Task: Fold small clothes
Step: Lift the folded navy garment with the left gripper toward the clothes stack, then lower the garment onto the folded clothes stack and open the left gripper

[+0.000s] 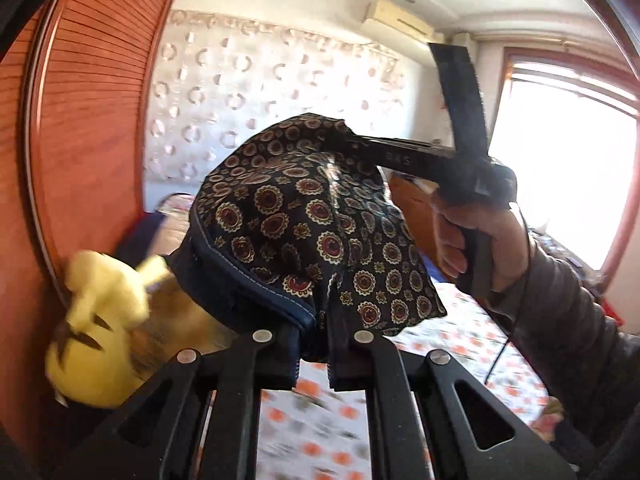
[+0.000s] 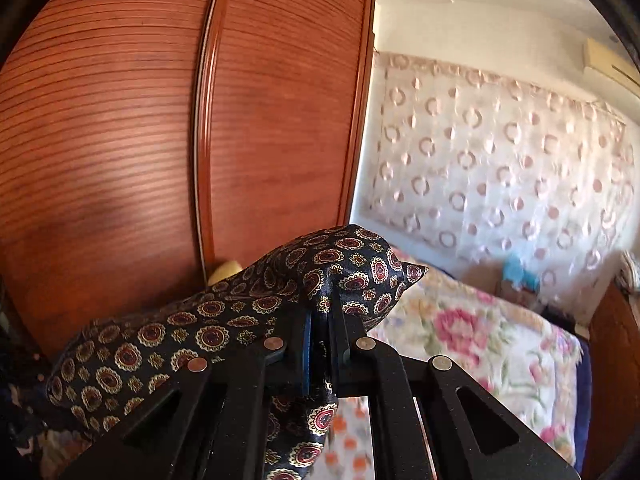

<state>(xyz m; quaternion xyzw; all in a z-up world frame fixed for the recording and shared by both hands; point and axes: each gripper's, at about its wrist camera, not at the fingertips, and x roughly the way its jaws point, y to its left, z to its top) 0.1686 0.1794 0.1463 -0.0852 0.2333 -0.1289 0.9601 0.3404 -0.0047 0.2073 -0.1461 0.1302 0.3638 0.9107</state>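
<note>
Nearest in the left wrist view, the left claw (image 1: 316, 354) is nipped tight on the navy piped hem of one patterned garment (image 1: 316, 232), dark cloth printed with gold and red medallions. In the right wrist view the right claw (image 2: 320, 344) is likewise closed narrow on another edge of the same garment (image 2: 224, 320). So there is one piece of clothing and two claws, each pinching it, and the garment hangs in the air between them, above the bed (image 1: 460, 336) and clear of it.

The cloth looks thin, glossy and light. It sags and bunches between the two grips, so I judge it soft, with no stiffness of its own, and likely slippery. The stitched hem and the corners look like the surest places to take hold, since a pinch on the plain sheen might slide.

Just beyond the garment, a person's hand (image 1: 476, 240) holds the handle of the right claw, in a dark sleeve (image 1: 568, 320). To the left of the garment sits one yellow plush toy (image 1: 100, 320), blurred. Behind the garment stands a wooden wardrobe (image 2: 160, 120) with two slatted doors. Farther off than the garment a floral blanket (image 2: 480, 332) lies on the bed, and farthest are one curtain (image 2: 500, 168) with ring shapes, a bright window (image 1: 568, 160) and one air conditioner (image 1: 400, 20) high on the wall.
</note>
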